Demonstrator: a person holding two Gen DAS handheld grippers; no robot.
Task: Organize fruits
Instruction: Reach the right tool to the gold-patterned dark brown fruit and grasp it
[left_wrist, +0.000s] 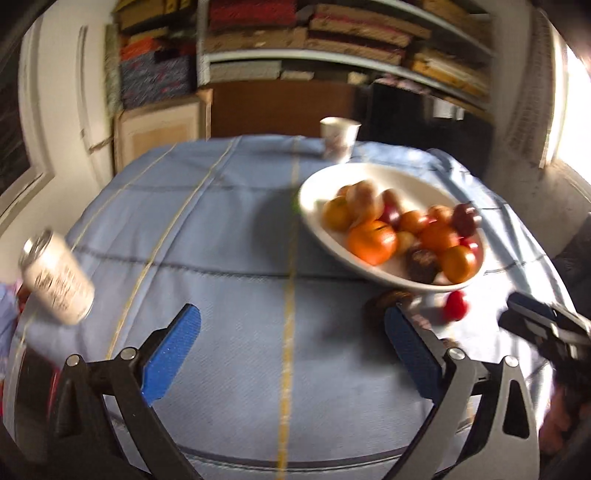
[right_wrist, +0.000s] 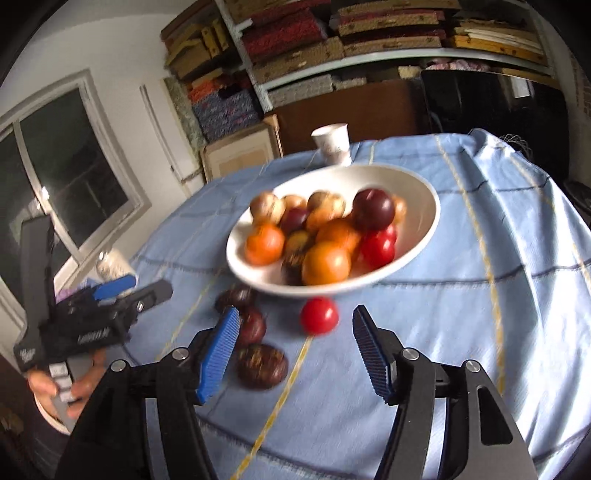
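A white bowl (right_wrist: 424, 236) holds several orange, red and dark fruits on the blue tablecloth; it also shows in the left wrist view (left_wrist: 317, 177). In front of it lie a loose red fruit (right_wrist: 319, 315) and three dark purple fruits (right_wrist: 262, 365). My right gripper (right_wrist: 291, 350) is open and empty, just short of the red fruit. My left gripper (left_wrist: 291, 350) is open and empty over bare cloth, left of the bowl. The red fruit (left_wrist: 455, 305) and a dark fruit (left_wrist: 388, 301) show near its right finger.
A paper cup (right_wrist: 332, 144) stands behind the bowl. A white can (left_wrist: 57, 277) stands at the table's left edge. Shelves of stacked boxes and a window line the walls behind. The table edge drops off on the right.
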